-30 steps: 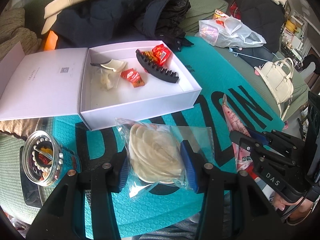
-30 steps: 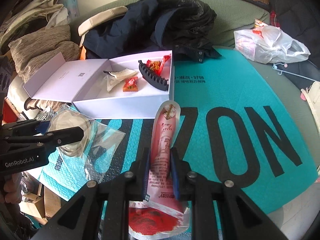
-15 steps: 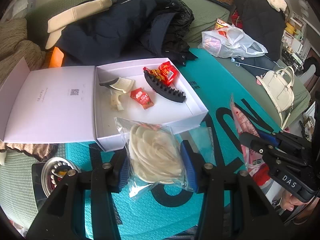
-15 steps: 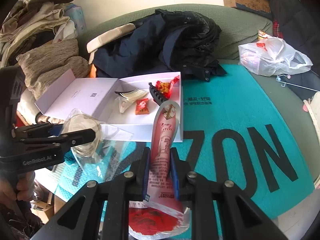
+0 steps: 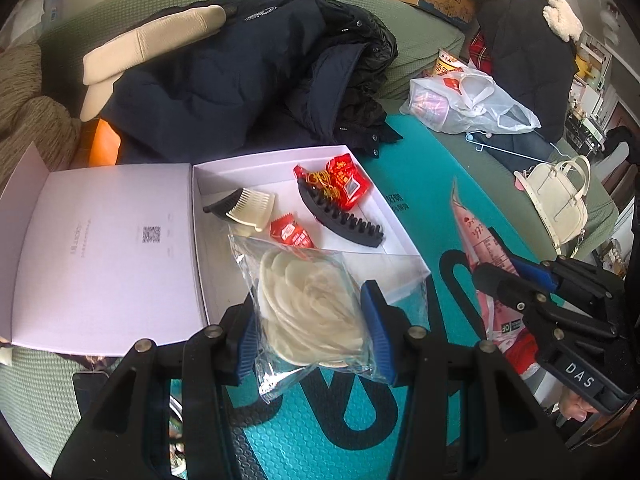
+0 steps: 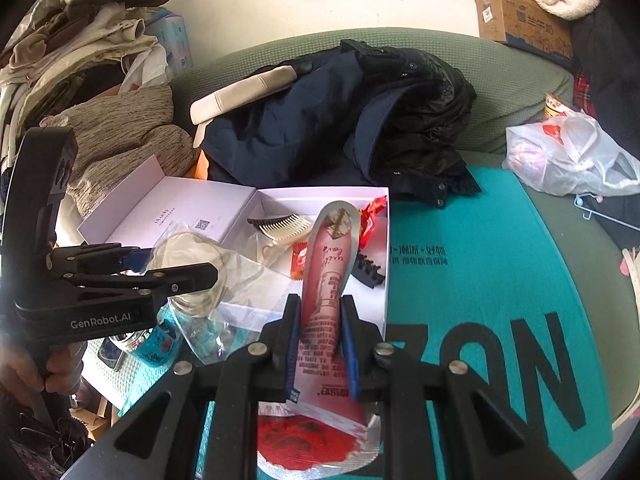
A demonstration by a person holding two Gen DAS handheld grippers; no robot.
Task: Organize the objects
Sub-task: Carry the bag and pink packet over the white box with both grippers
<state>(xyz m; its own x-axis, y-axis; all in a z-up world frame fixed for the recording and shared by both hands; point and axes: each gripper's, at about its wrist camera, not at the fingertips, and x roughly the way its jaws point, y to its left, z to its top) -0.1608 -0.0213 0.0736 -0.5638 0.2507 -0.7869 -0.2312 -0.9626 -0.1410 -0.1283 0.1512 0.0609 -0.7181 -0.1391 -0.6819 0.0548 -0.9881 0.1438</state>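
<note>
Your left gripper clamps a limp clear bag of cream pads, your right gripper a floppy pink sachet, near the white box; grip mid-body

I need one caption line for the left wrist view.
Left gripper holds a clear bag of cream pads above the open white box.

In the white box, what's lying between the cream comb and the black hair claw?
A small red snack packet lies on the box floor between the cream comb and the black hair claw; the left wrist view shows it best.
</note>
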